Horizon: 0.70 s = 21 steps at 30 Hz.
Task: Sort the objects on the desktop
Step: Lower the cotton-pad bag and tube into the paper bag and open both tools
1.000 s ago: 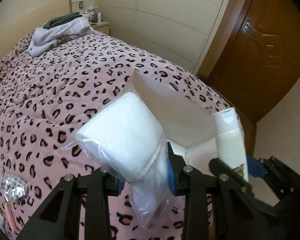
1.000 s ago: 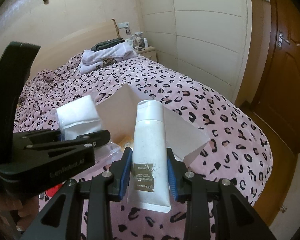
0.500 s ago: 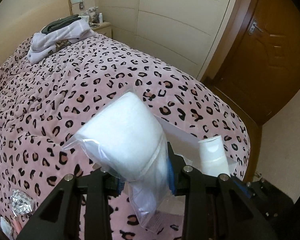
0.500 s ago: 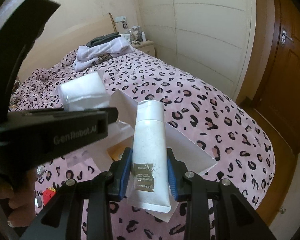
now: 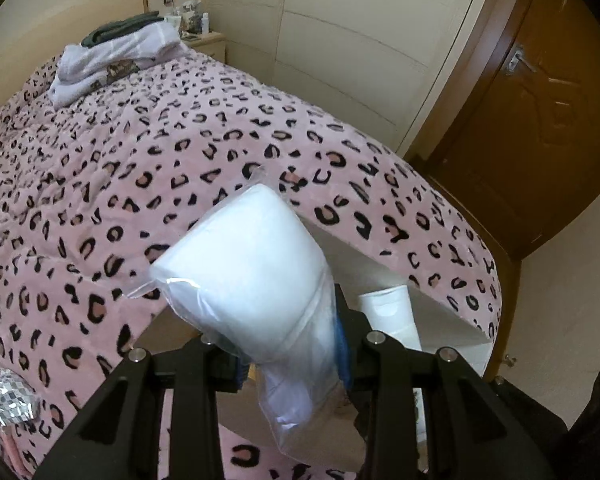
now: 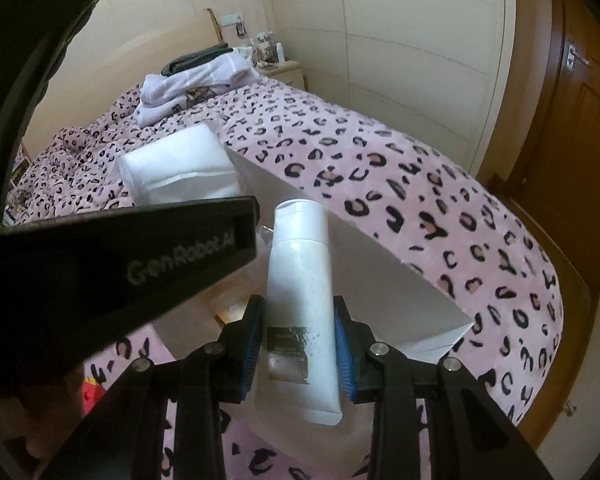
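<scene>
My left gripper (image 5: 292, 356) is shut on a clear plastic bag of white cotton pads (image 5: 248, 276), held above an open white box (image 5: 448, 320) on the bed. My right gripper (image 6: 300, 340) is shut on a white tube with a dark label (image 6: 300, 280), cap pointing forward, also over the white box (image 6: 380, 280). The tube's cap shows in the left wrist view (image 5: 388, 308). The bag of pads (image 6: 180, 168) and the left gripper's black body (image 6: 100, 272) show at the left of the right wrist view.
The bed has a pink leopard-print cover (image 5: 140, 160). Folded lilac towels (image 5: 112, 60) lie at its far end by a nightstand (image 5: 204, 40). A silver foil packet (image 5: 14, 400) lies at the near left. A wooden door (image 5: 540, 100) stands at the right.
Both grippers have moved forward and down over the white box with their objects still held. The left gripper's body now looms larger in the right wrist view.
</scene>
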Available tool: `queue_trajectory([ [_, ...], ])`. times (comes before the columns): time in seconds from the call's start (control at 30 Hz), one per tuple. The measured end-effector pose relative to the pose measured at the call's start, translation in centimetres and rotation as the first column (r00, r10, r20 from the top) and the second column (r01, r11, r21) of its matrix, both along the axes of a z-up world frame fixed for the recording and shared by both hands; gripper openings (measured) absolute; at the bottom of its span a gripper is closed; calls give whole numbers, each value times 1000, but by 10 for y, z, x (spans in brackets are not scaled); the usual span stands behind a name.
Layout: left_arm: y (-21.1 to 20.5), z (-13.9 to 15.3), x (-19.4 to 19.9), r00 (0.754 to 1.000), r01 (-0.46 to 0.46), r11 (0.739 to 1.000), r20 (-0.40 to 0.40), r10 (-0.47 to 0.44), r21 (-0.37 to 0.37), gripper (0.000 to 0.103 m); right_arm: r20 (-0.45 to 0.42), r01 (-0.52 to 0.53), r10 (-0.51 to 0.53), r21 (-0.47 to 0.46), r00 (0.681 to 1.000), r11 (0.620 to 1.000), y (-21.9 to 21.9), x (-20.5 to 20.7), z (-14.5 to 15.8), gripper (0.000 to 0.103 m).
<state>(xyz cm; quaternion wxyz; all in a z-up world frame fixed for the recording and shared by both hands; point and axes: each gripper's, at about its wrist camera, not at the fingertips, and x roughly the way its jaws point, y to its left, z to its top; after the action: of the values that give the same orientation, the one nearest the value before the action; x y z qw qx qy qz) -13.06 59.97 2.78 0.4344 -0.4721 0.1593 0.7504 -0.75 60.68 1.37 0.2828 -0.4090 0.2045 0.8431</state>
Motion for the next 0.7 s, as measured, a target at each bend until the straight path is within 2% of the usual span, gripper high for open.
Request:
queue_trajectory([
  [0.07,-1,-5,0,1000,-2,1000,0,2,0,34,8,-6,6,-4,1000,1000,1,-1,-4,34],
  [0.23,-4,-2,1,999,-6,1000,-34,6,4,49,20,-17,17,2,1000,1000,0,-2,-6,34],
  [0.27,-4,-1,1,999,-7,1000,-45,8,4,60,22,-20,20,-1,1000,1000,1,-3,-6,34],
  [0.3,-5,1,0,998,-12,1000,-54,13,5,68,26,-23,23,-5,999,1000,1,-3,-6,40],
  [0.37,-8,5,-1,998,-15,1000,-57,16,19,69,18,-26,26,-6,1000,1000,1,-2,-4,49],
  [0.43,-10,9,-2,998,-16,1000,-58,17,21,73,-1,-30,30,-2,1000,1000,-1,0,1,53],
  [0.5,-14,13,-3,998,-23,1000,-64,24,20,73,-9,-40,40,-4,999,999,-1,2,6,61],
  [0.6,-25,22,-4,996,-32,999,-78,34,33,73,-8,-36,36,2,999,999,-3,5,14,66],
  [0.7,-38,35,-3,992,-66,997,-109,71,50,74,-8,-44,44,-4,999,999,-5,9,22,67],
])
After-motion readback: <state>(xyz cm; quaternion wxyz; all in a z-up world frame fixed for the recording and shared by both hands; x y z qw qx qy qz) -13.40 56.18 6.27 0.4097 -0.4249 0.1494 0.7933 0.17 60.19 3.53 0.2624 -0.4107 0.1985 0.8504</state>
